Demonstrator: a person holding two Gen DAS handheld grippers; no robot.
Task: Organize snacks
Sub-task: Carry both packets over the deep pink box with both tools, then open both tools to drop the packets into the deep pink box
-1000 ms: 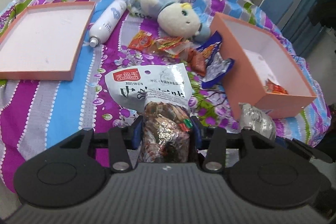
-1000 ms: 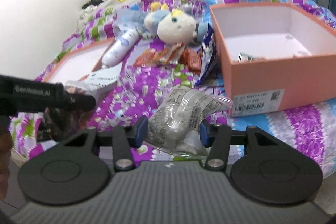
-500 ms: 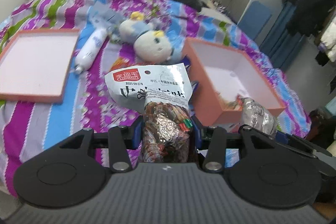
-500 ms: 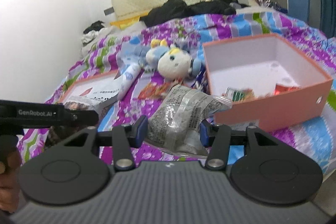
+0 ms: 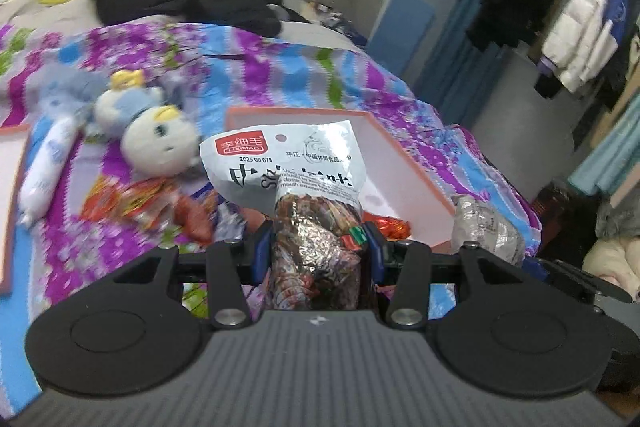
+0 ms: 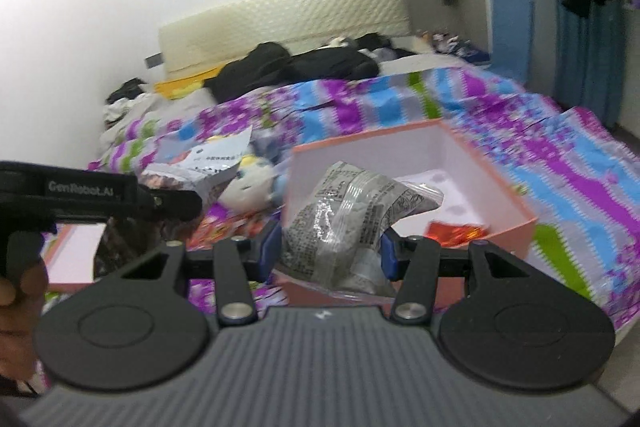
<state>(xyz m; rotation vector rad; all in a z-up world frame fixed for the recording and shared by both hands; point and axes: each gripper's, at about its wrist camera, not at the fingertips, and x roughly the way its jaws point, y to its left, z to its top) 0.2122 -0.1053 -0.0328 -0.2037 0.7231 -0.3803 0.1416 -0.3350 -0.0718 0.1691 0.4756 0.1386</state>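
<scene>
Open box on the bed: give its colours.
Salmon-pink outside, white inside; the open box shows best in the right wrist view.

White wall [image 6: 200,7], quilted headboard [image 6: 280,15], floral bedspread [image 5: 280,67], hanging coats [image 5: 580,39]

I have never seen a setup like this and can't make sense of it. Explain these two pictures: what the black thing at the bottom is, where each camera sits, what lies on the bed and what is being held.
No robot here: a person holds a hand-operated two-finger gripper in each hand, with a fisheye camera on each looking along the fingers.

In the left view, the left gripper is shut on a white snack bag with dark contents. In the right view, the right gripper is shut on a silvery snack bag.

On the flowered bedspread lie an open pink box with a red snack inside, a plush toy, a white bottle and loose red snack packets.
</scene>
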